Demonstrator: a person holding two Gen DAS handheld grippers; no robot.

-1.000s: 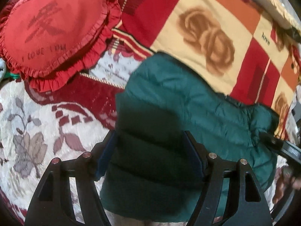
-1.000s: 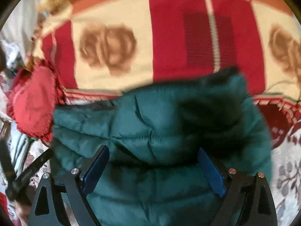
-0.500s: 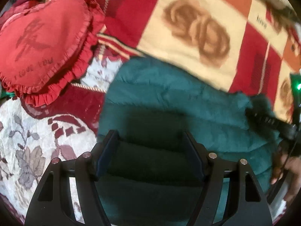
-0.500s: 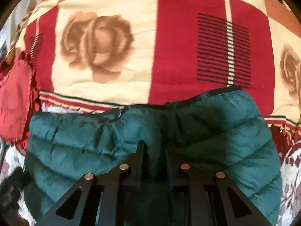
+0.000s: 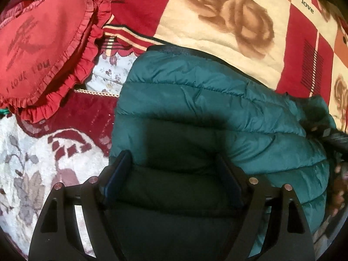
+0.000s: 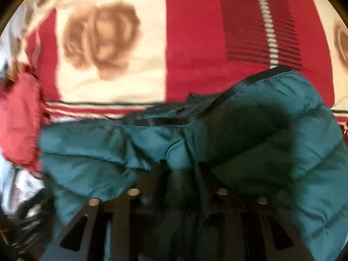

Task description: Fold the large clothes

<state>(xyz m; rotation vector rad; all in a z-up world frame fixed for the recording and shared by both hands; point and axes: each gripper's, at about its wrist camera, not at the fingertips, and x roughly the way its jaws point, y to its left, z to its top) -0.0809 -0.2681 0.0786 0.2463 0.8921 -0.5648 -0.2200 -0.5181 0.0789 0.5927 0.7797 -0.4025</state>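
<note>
**Green puffer jacket bundled on the bed — we are mid-fold, letting go to regrip**

We take the heart-shaped red cushion (image 5: 43,43) as our landmark. The quilted green jacket (image 5: 206,108) lies on the bed just beside that cushion, on the side away from its frill, with its far hem resting on the red-and-cream rose blanket (image 5: 228,21) and its near part over the floral bedspread (image 5: 32,174). It is already doubled into a thick, rounded bundle, so we judge the fold well along but not tidy.

Our left hand-held gripper (image 5: 174,178) hovers over the end of the jacket nearer the cushion. Its jaws are spreading wide, the padded cloth lies between and below them, and the pads do not press it — released.

Our right hand-held gripper (image 6: 180,184) sits at the end farther from the cushion, where the black-trimmed edge (image 6: 239,84) is bunched and lifted. Its jaws are opening. A pinch of green fabric sits between them, but blur and shadow hide the pads, so we cannot tell whether they grip it.

The next move, as we judge it, calls for a fresh hold with both grippers on the jacket's outer edges, then a flattening pass — the puffy filling will likely spring back, and the slick shell may slip from a shallow pinch.
</note>
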